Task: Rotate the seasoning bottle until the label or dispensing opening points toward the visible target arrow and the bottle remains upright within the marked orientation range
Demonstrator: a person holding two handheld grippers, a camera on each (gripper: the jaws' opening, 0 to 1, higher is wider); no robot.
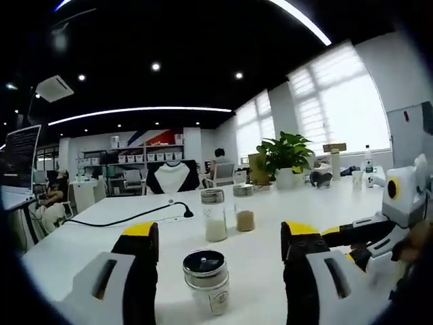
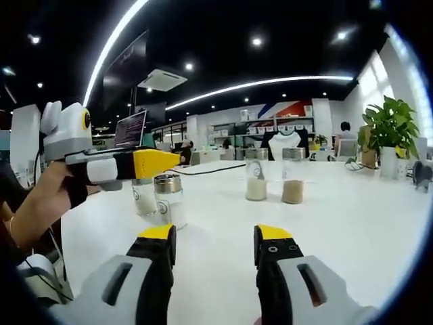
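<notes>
White tabletop (image 1: 270, 271) stretched away toward office shelves and bright blinds, with a potted plant (image 1: 287, 157) at the far edge. From my left claw (image 1: 220, 240), jaws apart, I saw the seasoning bottle (image 1: 207, 280) upright on the table between the yellow tips, touching neither; its label was too small to read and its base was cut off at the bottom of the view. I could make out no arrow or marking on the table. Farther back stood a jar of white powder (image 1: 214, 215) and just beside it a jar of brown powder (image 1: 245, 215), with a black cable (image 1: 128, 218) trailing off to the left. My right claw (image 2: 214, 244) hung open over bare table, holding nothing. In the right gripper view the left claw's yellow tip (image 2: 155, 162) crossed in front of the bottle (image 2: 169, 200), and a second white jar (image 2: 143, 198) behind it was partly hidden. My hand (image 2: 40, 196) was cut off at the edge.
</notes>
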